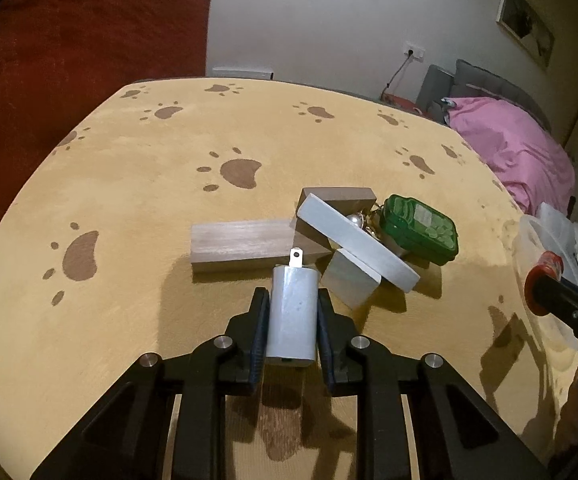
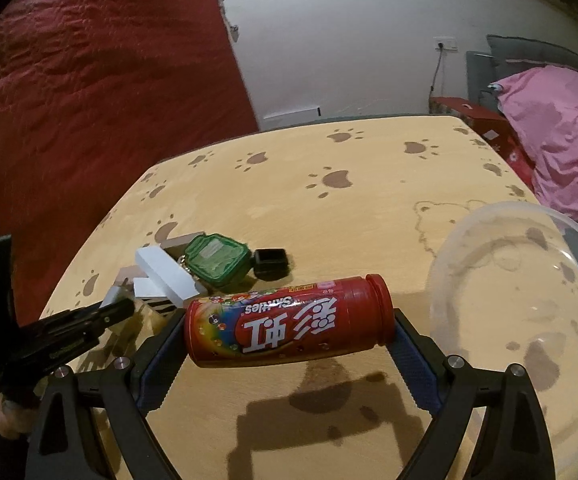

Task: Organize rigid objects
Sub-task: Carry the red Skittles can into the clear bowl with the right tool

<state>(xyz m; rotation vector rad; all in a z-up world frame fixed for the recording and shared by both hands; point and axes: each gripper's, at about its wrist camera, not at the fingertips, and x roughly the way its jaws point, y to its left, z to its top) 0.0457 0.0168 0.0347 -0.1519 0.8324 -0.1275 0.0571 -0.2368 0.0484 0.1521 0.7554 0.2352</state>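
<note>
Step in hand: judging by the two loaded grippers, the person is gathering loose items off the table (image 2: 329, 220) and carrying them toward the clear bowl (image 2: 529, 304), which is sitting at the right of the right wrist view.
Left gripper (image 1: 293, 312): it is pinching a white charger plug (image 1: 291, 316) between its pads, jaws drawn in tight on the plug's flat sides, metal prong pointing forward toward the pile.
Right gripper (image 2: 289, 344): it is holding a red candy tube (image 2: 289, 320) crosswise, jaws spread wide and pressing on the tube's two ends, cap toward the bowl.
Tube position: it is hanging above the table, just beside the bowl's near rim, not yet over it.
Remaining pile: wooden blocks (image 1: 241, 244), white blocks (image 1: 353, 240), a green tin (image 1: 421, 228) and a small black box (image 2: 271, 262) are lying together mid-table; a pearl trinket is peeking out between the blocks and the tin.
Next move: the tube likely needs carrying right over the rim and releasing low, so it is not bouncing out; the plug probably follows.
Risk: the end-to-end grip on the tube is looking slip-prone if tilted.
</note>
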